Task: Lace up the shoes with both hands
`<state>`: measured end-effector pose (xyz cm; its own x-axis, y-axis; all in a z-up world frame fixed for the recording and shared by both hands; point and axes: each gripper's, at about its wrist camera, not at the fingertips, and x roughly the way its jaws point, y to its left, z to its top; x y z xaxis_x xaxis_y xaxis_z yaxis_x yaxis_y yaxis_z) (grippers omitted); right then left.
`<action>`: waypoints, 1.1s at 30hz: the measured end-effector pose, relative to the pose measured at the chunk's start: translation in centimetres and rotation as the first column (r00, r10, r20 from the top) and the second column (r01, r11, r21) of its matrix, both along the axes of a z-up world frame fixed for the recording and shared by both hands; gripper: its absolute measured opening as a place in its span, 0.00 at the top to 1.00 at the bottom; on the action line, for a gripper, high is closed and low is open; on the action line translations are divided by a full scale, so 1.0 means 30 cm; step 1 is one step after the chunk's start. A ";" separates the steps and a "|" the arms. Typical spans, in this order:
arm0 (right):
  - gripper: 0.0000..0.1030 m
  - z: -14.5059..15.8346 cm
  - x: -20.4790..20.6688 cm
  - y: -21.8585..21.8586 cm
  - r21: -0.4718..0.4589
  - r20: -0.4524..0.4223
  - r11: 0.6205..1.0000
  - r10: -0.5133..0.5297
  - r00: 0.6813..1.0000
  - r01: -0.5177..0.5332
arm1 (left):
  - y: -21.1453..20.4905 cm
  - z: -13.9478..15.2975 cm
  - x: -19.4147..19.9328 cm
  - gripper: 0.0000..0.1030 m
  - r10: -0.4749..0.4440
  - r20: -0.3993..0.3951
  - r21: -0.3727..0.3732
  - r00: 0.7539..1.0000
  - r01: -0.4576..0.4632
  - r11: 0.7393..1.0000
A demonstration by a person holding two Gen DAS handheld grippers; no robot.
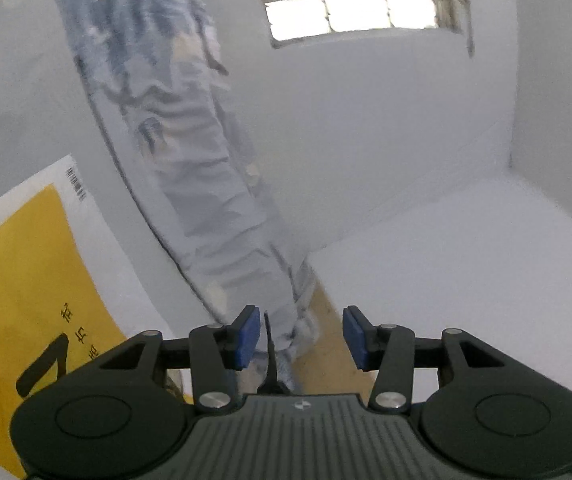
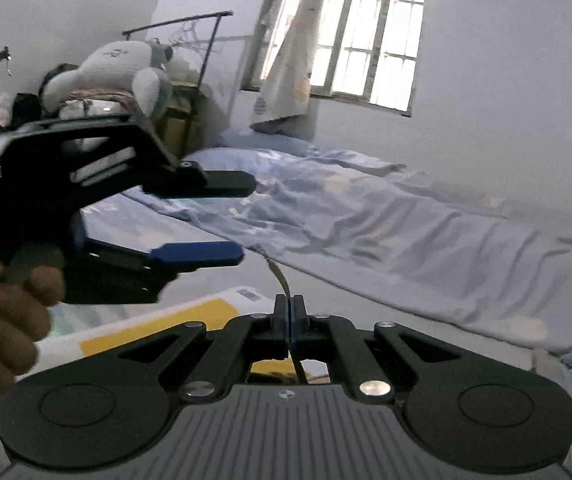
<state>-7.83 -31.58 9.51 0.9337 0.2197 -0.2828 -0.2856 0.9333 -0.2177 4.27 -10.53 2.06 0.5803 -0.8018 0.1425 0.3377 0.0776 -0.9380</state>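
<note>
No shoe shows in either view. My right gripper [image 2: 289, 312] is shut on a thin dark shoelace [image 2: 280, 277]. The lace's free end curls up from the pads, and the rest runs down behind the gripper body. To the left of it, a hand [image 2: 2, 300] holds my left gripper [image 2: 246, 220] on its side, jaws apart, blue pad facing the lace tip. In the left wrist view the left gripper [image 1: 301, 338] stands open. The lace tip [image 1: 268, 340] rises between its pads, close to the left pad [image 1: 246, 336], and neither pad presses on it.
A bed with a rumpled light-blue sheet [image 2: 385, 232] fills the middle ground under a barred window [image 2: 365, 40] with a tied curtain [image 2: 293, 64]. A plush toy [image 2: 118, 68] sits on piled things at the left. A yellow and white printed package [image 1: 26, 280] lies beneath the grippers.
</note>
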 end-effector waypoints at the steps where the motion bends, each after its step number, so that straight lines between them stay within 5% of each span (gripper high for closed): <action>1: 1.00 0.000 0.000 0.004 0.006 -0.004 1.000 0.008 1.000 -0.008 | 0.007 -0.012 0.006 0.60 0.005 -0.021 -0.023 1.000 -0.005 1.000; 9: 1.00 0.013 -0.005 0.016 0.031 -0.009 0.999 0.042 0.999 -0.041 | 0.010 -0.053 0.029 0.62 0.010 -0.091 -0.036 0.996 -0.013 0.999; 16: 1.00 -0.001 -0.006 0.039 0.011 -0.029 0.998 0.063 0.998 -0.063 | 0.024 -0.048 0.029 0.93 0.027 -0.084 -0.007 0.996 -0.027 1.000; 20: 1.00 -0.008 -0.003 0.037 0.012 -0.044 0.998 0.057 0.997 -0.057 | 0.024 -0.039 0.014 1.00 0.038 -0.067 0.020 0.997 -0.037 0.999; 26: 0.97 -0.033 0.005 0.058 -0.052 -0.070 0.998 0.042 0.997 -0.045 | 0.005 0.018 -0.003 1.00 0.054 0.021 0.164 0.998 -0.056 0.985; 33: 0.80 -0.026 -0.017 0.077 -0.099 -0.019 0.995 0.026 1.000 -0.027 | -0.045 0.087 -0.037 1.00 -0.007 0.144 0.316 0.990 -0.040 0.948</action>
<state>-8.32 -29.27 8.74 0.9227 0.2144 -0.3205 -0.3143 0.8996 -0.3033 3.17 -11.87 4.66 0.5863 -0.8093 -0.0366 0.4608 0.3702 -0.8066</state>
